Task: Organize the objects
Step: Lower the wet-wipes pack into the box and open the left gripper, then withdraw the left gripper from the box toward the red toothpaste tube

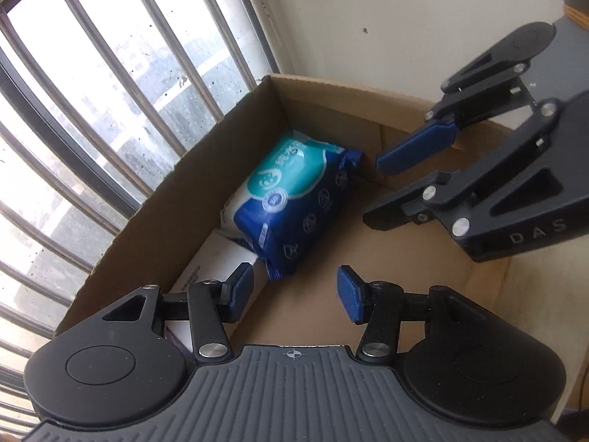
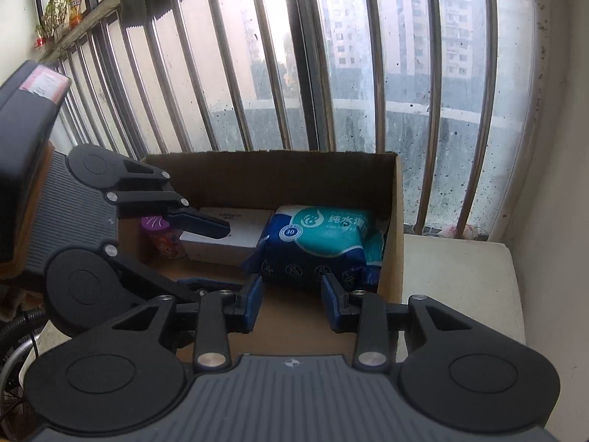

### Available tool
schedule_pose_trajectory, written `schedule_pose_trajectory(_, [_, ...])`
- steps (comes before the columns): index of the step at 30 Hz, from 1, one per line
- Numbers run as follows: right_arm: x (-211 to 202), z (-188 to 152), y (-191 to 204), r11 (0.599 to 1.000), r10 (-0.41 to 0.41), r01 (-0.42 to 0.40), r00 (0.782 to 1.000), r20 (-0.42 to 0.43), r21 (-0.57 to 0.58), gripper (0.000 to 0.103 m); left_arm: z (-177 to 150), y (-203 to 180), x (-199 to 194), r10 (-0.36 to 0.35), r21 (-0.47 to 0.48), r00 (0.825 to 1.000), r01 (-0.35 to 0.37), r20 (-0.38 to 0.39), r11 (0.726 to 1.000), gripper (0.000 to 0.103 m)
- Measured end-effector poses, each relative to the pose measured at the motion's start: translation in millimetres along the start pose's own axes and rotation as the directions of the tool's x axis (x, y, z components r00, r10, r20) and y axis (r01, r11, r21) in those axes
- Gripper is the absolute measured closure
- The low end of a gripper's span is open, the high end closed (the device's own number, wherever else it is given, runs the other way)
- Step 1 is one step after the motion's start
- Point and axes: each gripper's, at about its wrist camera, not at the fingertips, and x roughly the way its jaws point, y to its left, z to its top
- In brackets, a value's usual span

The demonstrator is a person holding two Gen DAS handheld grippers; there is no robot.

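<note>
The cardboard box [image 2: 399,228] stands against the barred window [image 2: 331,55], with a pale ledge [image 2: 460,276] just beside it on the right and a white wall [image 1: 405,18] behind. It is open-topped, with stiff corrugated walls and a largely bare floor on the near side. Judged light but awkward to grip: take it by a wall edge if it must be moved.

The wet-wipes pack [image 2: 324,243] lies inside the box in the far right corner, tilted, one end resting on the white carton. It is a soft film pouch, judged moderately heavy for its size, yielding and somewhat slippery. Grasp across the short width at mid-body; the crimped end seam would likely slip or tear.

The white carton [image 2: 224,237] lies flat along the back wall, touching the pack. It is rigid paperboard, judged light; grip across its narrow faces.

The small cup with a purple lid [image 2: 162,235] stands upright at the left of the carton. It looks like thin plastic, judged light and easy to tip or crush; grip low, with little force.

The left hand-held gripper [image 1: 294,291] hovers over the box floor, jaws spread part-way, holding nothing. The right hand-held gripper [image 2: 291,298] is likewise part-way spread and empty, near the pack but not touching it.
</note>
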Motion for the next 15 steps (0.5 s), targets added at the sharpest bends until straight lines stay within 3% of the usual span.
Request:
schedule_pose_trajectory(8, [-4.0, -12.0, 19.3, 0.992, -0.081, 0.076, 0.995, -0.053, -0.097, 0.062, -23.6, -1.0, -29.7, 0.001, -0.132, 1.0, 0.0, 0.007, 0.991, 0.053])
schedule_pose_trajectory(15, [-14.8, -15.2, 21.9, 0.996, -0.054, 0.047, 0.995, -0.081, -0.078, 0.062, -29.2, -5.2, -27.5, -0.013, -0.159, 1.0, 0.015, 0.012, 0.987, 0.054])
